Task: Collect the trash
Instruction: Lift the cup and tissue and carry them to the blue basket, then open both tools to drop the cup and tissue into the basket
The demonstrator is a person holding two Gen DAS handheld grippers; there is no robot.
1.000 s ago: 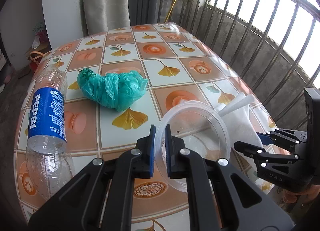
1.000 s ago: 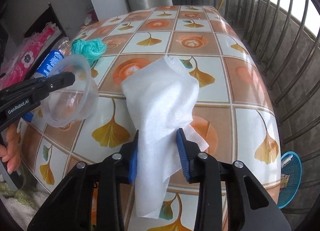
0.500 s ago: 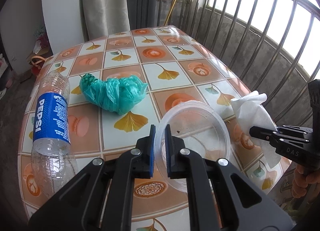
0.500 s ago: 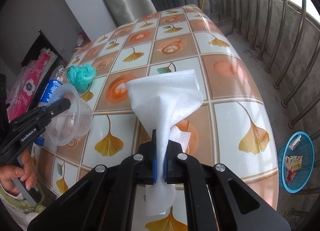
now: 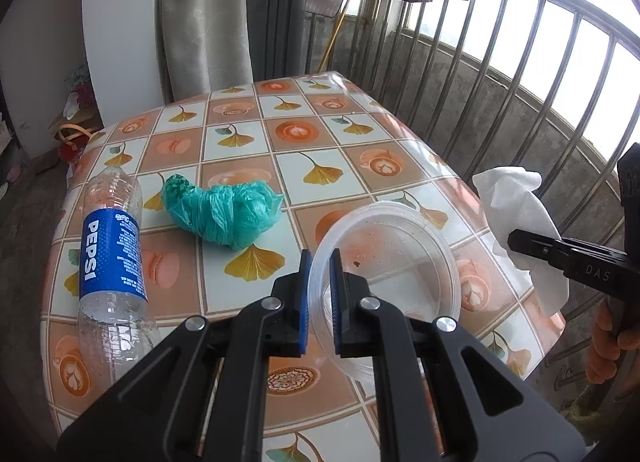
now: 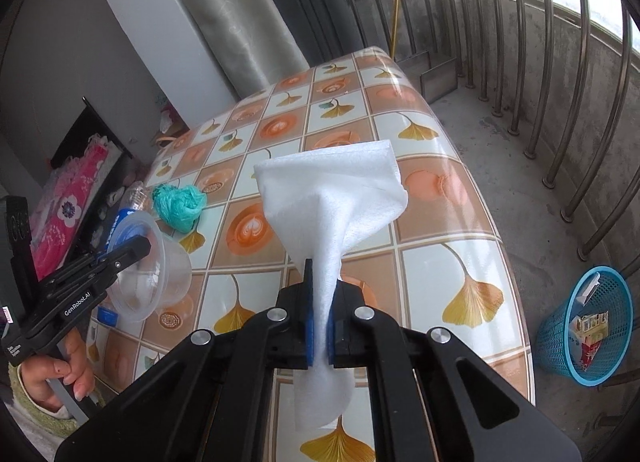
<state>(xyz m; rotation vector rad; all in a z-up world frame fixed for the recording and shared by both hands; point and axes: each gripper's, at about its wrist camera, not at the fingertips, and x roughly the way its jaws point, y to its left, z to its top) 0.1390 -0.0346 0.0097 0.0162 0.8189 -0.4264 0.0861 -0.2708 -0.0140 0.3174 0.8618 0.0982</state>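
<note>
My left gripper (image 5: 319, 262) is shut on the rim of a clear plastic container (image 5: 404, 246), held tilted above the table's near edge; the container (image 6: 160, 262) and that gripper (image 6: 144, 244) also show at the left of the right wrist view. My right gripper (image 6: 319, 286) is shut on a white napkin (image 6: 332, 190), lifted off the tablecloth and hanging from the pads. In the left wrist view the napkin (image 5: 516, 210) hangs at the right, past the table's edge. A crumpled green plastic bag (image 5: 224, 214) and an empty Pepsi bottle (image 5: 110, 250) lie on the table.
The table (image 5: 280, 142) has a tiled orange and white leaf-pattern cloth. A blue mesh waste basket (image 6: 588, 318) with some wrappers stands on the floor right of the table. Metal railing bars (image 6: 580, 102) run along the right. A curtain and wall close off the far end.
My right gripper closed on the napkin and raised it off the table, up and away to the right. The left gripper kept hold of the container and barely moved.
</note>
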